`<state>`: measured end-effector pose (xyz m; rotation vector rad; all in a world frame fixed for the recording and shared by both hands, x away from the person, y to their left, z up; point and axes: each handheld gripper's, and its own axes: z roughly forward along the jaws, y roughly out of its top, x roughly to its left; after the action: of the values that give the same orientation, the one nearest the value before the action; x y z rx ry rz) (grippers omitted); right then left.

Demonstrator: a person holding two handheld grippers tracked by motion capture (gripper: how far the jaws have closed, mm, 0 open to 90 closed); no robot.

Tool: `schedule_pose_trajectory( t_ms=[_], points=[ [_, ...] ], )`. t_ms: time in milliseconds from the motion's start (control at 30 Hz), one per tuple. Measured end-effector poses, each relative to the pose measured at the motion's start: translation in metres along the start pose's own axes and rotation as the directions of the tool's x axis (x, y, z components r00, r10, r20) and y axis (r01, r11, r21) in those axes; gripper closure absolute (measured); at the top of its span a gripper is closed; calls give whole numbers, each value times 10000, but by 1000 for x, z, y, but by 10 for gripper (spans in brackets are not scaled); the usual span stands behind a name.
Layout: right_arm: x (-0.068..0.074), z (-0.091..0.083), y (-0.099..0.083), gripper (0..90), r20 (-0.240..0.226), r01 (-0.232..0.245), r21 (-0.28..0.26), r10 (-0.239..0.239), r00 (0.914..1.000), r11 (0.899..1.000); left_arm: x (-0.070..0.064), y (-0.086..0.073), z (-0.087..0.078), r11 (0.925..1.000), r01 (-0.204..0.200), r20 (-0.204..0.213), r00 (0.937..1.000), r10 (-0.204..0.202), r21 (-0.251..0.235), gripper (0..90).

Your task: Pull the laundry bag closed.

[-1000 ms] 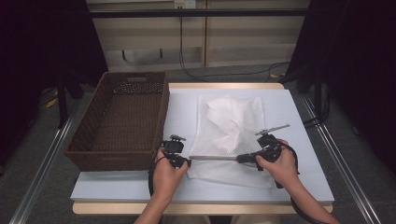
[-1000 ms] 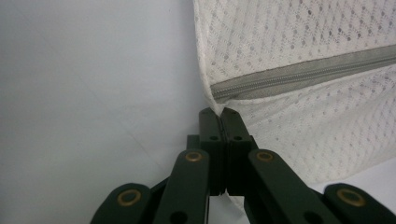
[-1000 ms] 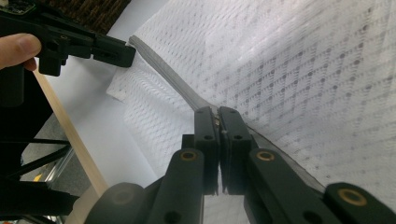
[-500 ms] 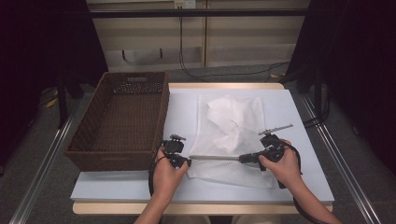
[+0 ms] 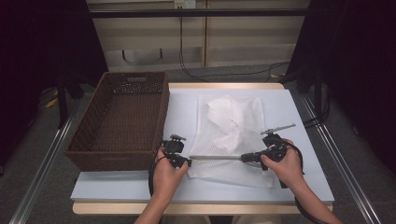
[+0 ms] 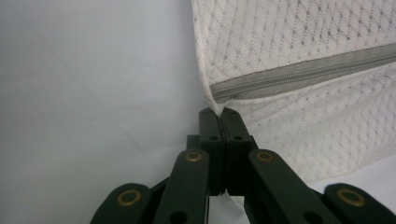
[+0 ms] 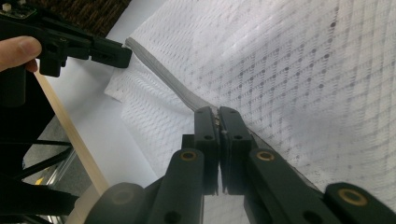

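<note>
A white mesh laundry bag (image 5: 231, 133) lies flat on the pale table (image 5: 299, 121), with crumpled white cloth (image 5: 224, 109) showing inside its far half. A grey zipper (image 5: 215, 157) runs across its near part. My left gripper (image 5: 187, 162) is shut on the bag's left corner at the zipper's end; the left gripper view shows the jaws (image 6: 219, 112) pinching the mesh just below the zipper (image 6: 303, 72). My right gripper (image 5: 243, 158) is shut on the zipper farther right. In the right gripper view its jaws (image 7: 215, 111) clamp the zipper (image 7: 163, 77), and the left gripper (image 7: 126, 53) holds the far end.
An empty brown wicker basket (image 5: 161, 116) stands along the table's left side, close to my left hand. The table's near wooden edge (image 7: 70, 135) runs just behind the bag. Cables lie on the floor beyond the table.
My right gripper has shifted slightly to the right along the zipper line. The left gripper has stayed in place on the bag's corner.
</note>
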<state>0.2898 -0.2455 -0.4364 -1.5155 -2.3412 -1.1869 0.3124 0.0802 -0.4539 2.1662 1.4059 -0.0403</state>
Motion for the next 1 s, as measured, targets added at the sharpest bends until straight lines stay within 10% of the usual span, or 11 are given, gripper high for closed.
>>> schedule_pose_trajectory(
  t_ms=[1000],
  points=[
    [-7,-8,-3,871,-32,-189,-61,189,9998,9998,-1,0,0,9999,-32,0,10000,32,106,893]
  ],
)
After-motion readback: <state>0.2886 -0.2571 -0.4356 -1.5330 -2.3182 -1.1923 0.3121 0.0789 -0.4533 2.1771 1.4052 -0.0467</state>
